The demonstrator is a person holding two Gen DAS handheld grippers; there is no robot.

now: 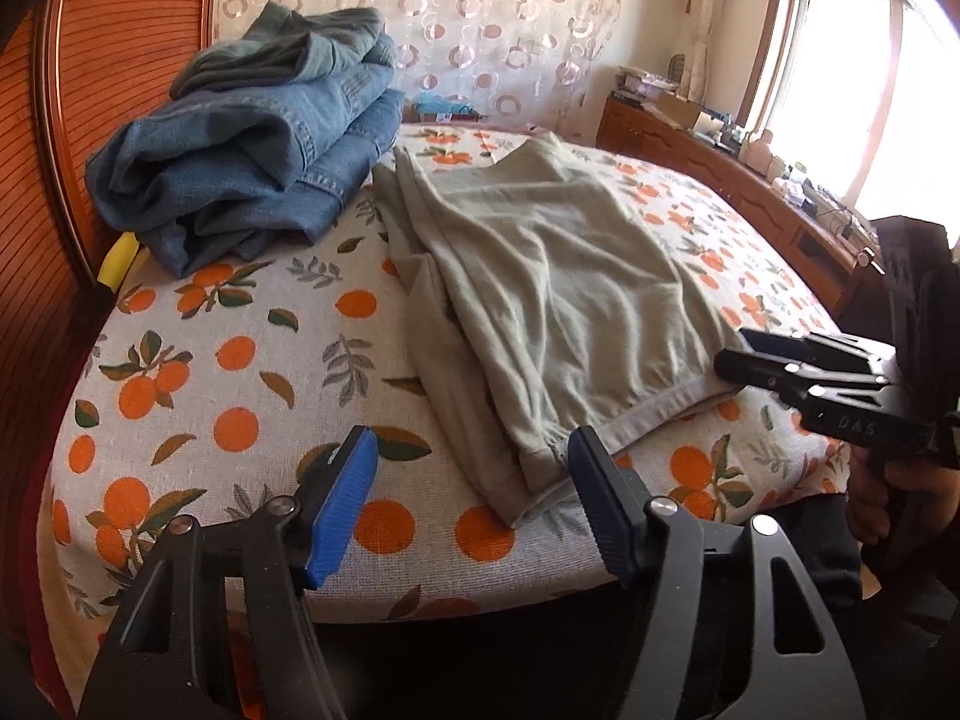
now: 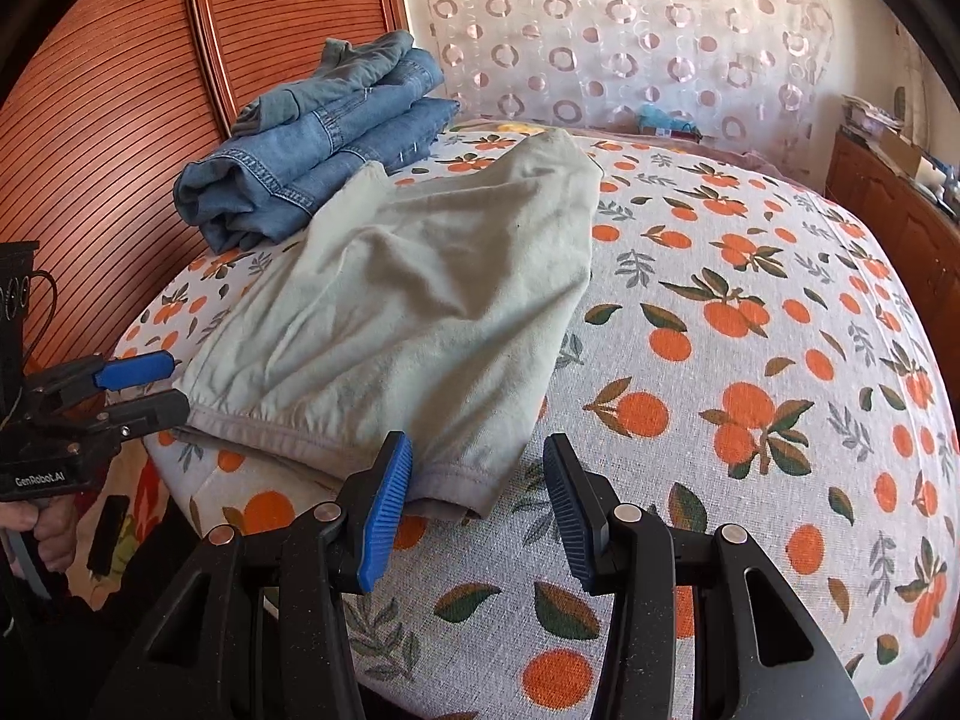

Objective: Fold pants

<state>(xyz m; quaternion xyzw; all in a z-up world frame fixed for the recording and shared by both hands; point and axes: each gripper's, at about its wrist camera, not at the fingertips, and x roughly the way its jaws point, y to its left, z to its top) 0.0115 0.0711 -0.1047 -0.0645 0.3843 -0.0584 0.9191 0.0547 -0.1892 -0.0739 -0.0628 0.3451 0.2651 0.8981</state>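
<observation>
Now left gripper [image 1: 471, 501] and right gripper [image 2: 477, 495] gape beside folded pants [image 1: 540, 294].

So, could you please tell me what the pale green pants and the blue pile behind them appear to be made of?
The pale green pants look like a soft matte knit, probably cotton jersey: they drape in gentle wrinkles and end in a stitched gathered band. The blue pile looks like denim: faded blue weave, thick stiff folds and pale topstitched seams. The exact fibre cannot be told.
</observation>
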